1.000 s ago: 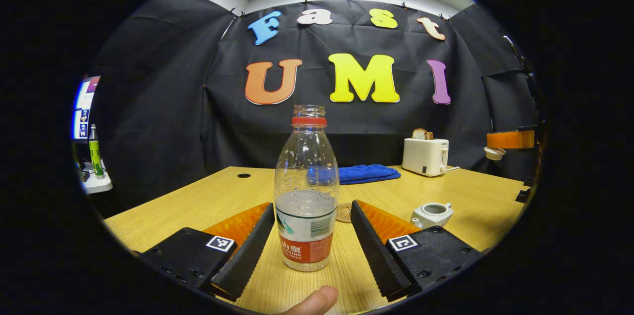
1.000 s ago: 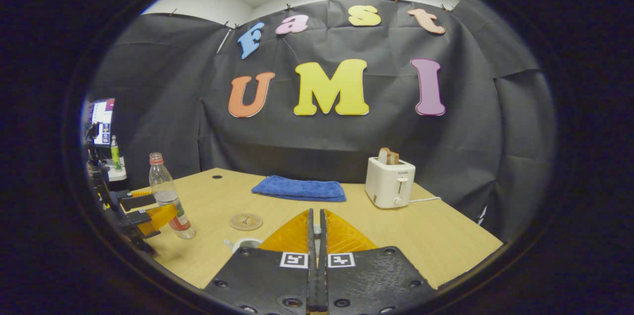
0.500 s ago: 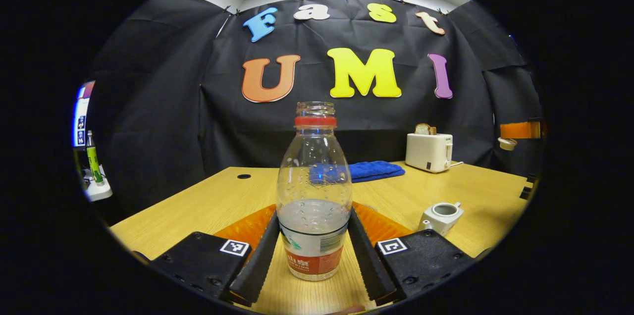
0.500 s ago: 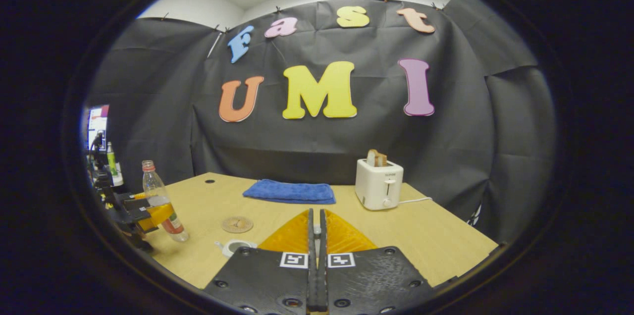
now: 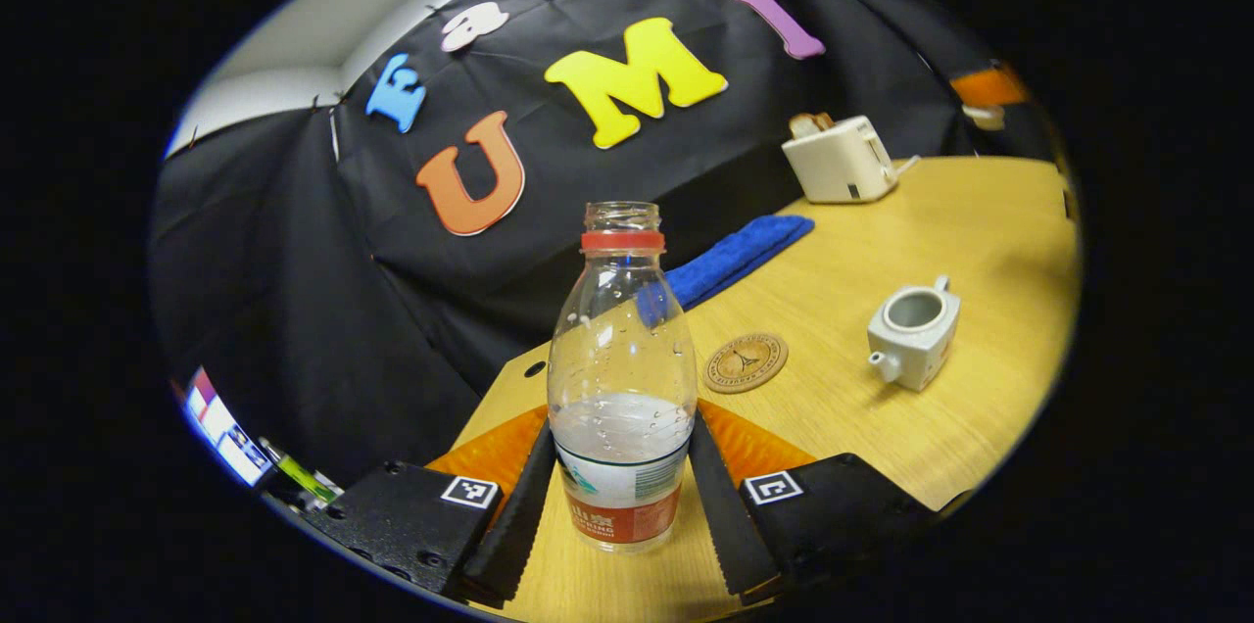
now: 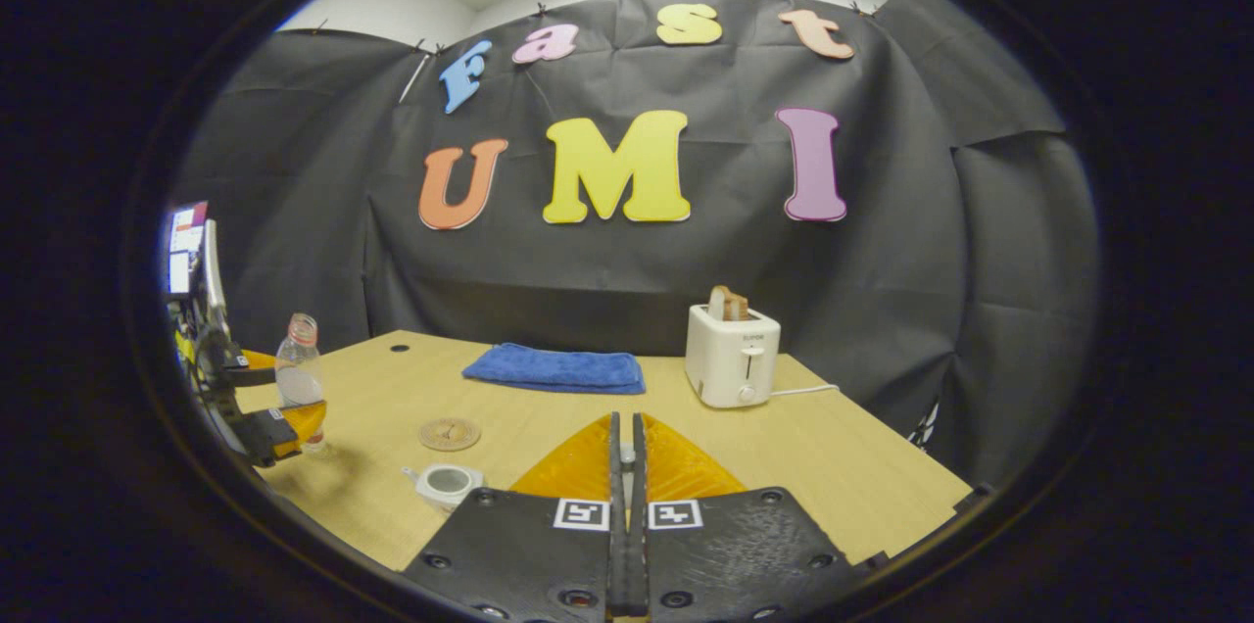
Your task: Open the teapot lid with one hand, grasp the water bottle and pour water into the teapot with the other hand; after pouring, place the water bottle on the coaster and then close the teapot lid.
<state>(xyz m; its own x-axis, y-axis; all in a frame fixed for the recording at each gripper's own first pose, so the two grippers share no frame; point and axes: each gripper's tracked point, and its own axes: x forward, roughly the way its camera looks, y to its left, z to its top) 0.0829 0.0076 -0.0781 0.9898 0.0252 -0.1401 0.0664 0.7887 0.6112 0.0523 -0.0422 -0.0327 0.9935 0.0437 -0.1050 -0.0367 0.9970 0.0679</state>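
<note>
my left jaws pinch the bottle; my right jaws are pressed together.

left gripper view: my left gripper (image 5: 615,491) has both fingers against the lower sides of the water bottle (image 5: 621,378), which stands uncapped, with water low in it. the table (image 5: 980,231) tilts across the view. on it lie the round coaster (image 5: 746,362), just past the bottle, and the teapot (image 5: 913,329) with its top open, farther to the right. behind them are a blue towel (image 5: 735,256) and a toaster (image 5: 838,163). right gripper view: my right gripper (image 6: 624,486) has its jaws closed tight; i cannot tell whether they pinch anything. the teapot (image 6: 446,483) sits near them on the left, the coaster (image 6: 450,433) beyond it, and the bottle (image 6: 299,378) far left, held in the other gripper (image 6: 260,407). the towel (image 6: 555,368) and toaster (image 6: 732,355) sit by the wall.
</note>
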